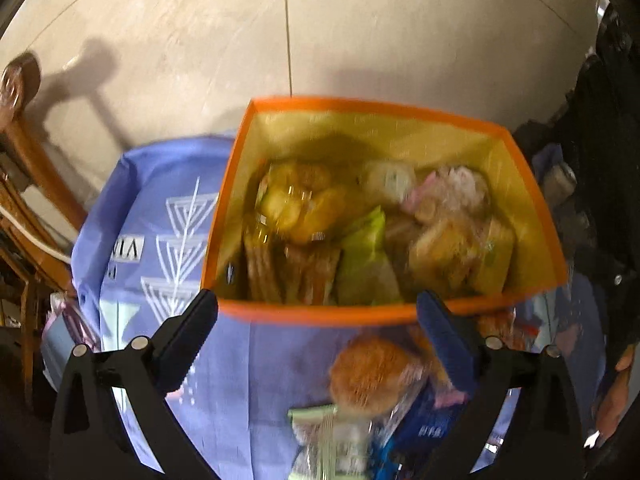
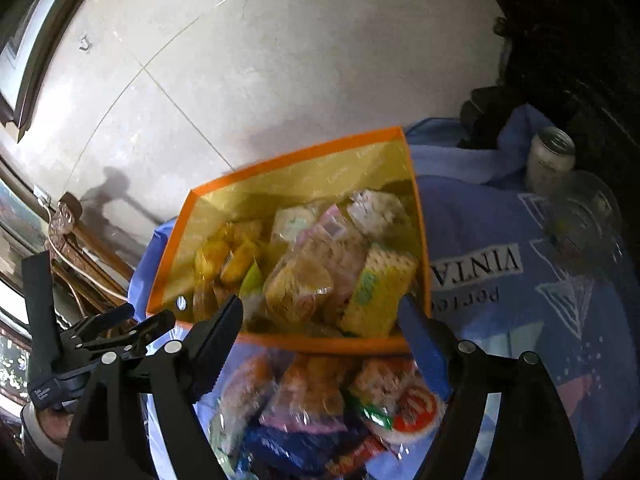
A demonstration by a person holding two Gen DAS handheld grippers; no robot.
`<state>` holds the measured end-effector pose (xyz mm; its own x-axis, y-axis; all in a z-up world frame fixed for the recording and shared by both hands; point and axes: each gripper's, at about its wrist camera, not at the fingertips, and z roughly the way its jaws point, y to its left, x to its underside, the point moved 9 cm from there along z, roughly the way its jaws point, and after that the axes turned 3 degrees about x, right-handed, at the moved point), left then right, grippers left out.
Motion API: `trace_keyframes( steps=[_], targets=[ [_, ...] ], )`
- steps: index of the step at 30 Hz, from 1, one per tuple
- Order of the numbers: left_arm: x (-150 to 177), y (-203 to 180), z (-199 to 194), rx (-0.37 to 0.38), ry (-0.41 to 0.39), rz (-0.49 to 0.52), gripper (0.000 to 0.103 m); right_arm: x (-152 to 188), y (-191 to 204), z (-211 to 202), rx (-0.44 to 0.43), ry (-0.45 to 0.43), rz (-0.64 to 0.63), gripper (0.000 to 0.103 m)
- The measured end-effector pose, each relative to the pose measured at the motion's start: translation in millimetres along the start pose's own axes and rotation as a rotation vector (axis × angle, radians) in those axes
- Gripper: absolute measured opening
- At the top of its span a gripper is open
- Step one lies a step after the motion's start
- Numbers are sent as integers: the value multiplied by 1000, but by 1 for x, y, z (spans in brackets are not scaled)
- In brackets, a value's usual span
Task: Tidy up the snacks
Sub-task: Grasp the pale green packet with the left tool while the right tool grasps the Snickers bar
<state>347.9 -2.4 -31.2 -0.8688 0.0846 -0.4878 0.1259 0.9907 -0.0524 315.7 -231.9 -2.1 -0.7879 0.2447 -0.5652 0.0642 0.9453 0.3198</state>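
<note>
From the left wrist, the left gripper [image 1: 318,316] is seen spread and empty above loose snacks [image 1: 372,376] beside the orange-rimmed box [image 1: 320,314]. From the right wrist, the right gripper [image 2: 320,322] is likewise spread; crinkly packets [image 2: 312,396] could be pinched badly and dropped.

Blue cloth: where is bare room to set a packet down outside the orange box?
Bare blue cloth lies between the orange box and the loose snack pile, on its left. More lies right of the box, before the can. The pile itself is crowded.
</note>
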Motion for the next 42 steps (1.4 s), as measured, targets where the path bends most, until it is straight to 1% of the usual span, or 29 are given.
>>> trace_keyframes(
  steps=[2, 4, 6, 7, 9, 11, 14, 16, 17, 18, 20, 24, 26, 27, 28, 29, 30, 31, 32, 33, 34, 35, 37, 39, 40, 41, 42],
  targets=[
    [17, 6, -3, -8, 18, -19, 98, 12, -3, -5, 9, 4, -12, 81],
    [36, 10, -4, 4, 47, -40, 98, 28, -6, -8, 26, 16, -27, 81],
    [54, 12, -4, 6, 71, -52, 98, 47, -11, -11, 51, 27, -46, 83],
    [67, 13, -2, 4, 90, -51, 98, 56, -13, -11, 59, 37, -53, 84],
    [90, 12, 2, 7, 123, -49, 98, 79, -20, -9, 74, 74, -54, 84],
    [118, 10, 12, 19, 178, -57, 98, 100, -26, -8, 76, 113, -39, 84],
    [141, 8, 27, 9, 217, -57, 97, 126, -36, -11, 84, 152, -15, 84],
    [153, 7, 38, 3, 240, -58, 94, 136, -39, -16, 86, 164, -2, 85],
    [158, 8, 43, 1, 255, -62, 85, 141, -41, -19, 85, 169, 3, 84],
    [162, 8, 49, 24, 264, -77, 82, 145, -42, -21, 85, 170, 4, 84],
    [163, 9, 54, 35, 259, -108, 82, 150, -43, -26, 87, 167, 1, 85],
    [162, -1, 66, 55, 273, -119, 85, 159, -46, -31, 97, 177, 5, 85],
    [160, -6, 68, 34, 251, -90, 85, 163, -47, -33, 102, 180, 8, 85],
    [160, -7, 68, 38, 248, -80, 78, 164, -47, -33, 101, 180, 10, 85],
    [160, -11, 66, 67, 250, -78, 71, 165, -47, -34, 101, 182, 10, 85],
    [162, -14, 64, 96, 257, -68, 60, 167, -47, -32, 102, 190, 6, 85],
    [162, -15, 62, 101, 258, -55, 51, 169, -46, -31, 102, 197, -1, 85],
    [165, -15, 58, 109, 259, -38, 46, 171, -45, -30, 102, 209, -8, 85],
    [166, -15, 55, 116, 262, -37, 36, 177, -42, -25, 107, 237, -31, 85],
    [169, -14, 52, 122, 267, -40, 33, 182, -41, -22, 117, 256, -59, 85],
    [172, -8, 48, 109, 270, -40, 32, 187, -39, -19, 125, 270, -89, 85],
    [174, -5, 45, 103, 269, -39, 31, 196, -35, -14, 137, 292, -145, 85],
    [182, 2, 42, 109, 272, -53, 30, 209, -32, -5, 166, 327, -227, 84],
    [184, 8, 40, 112, 275, -68, 30, 223, -33, 7, 206, 366, -289, 78],
    [186, 11, 40, 107, 274, -74, 30, 226, -35, 12, 217, 377, -297, 64],
    [188, 14, 40, 108, 275, -79, 30, 230, -37, 18, 227, 399, -303, 45],
    [187, 14, 39, 111, 276, -84, 30, 234, -39, 23, 233, 422, -304, 39]
  ],
)
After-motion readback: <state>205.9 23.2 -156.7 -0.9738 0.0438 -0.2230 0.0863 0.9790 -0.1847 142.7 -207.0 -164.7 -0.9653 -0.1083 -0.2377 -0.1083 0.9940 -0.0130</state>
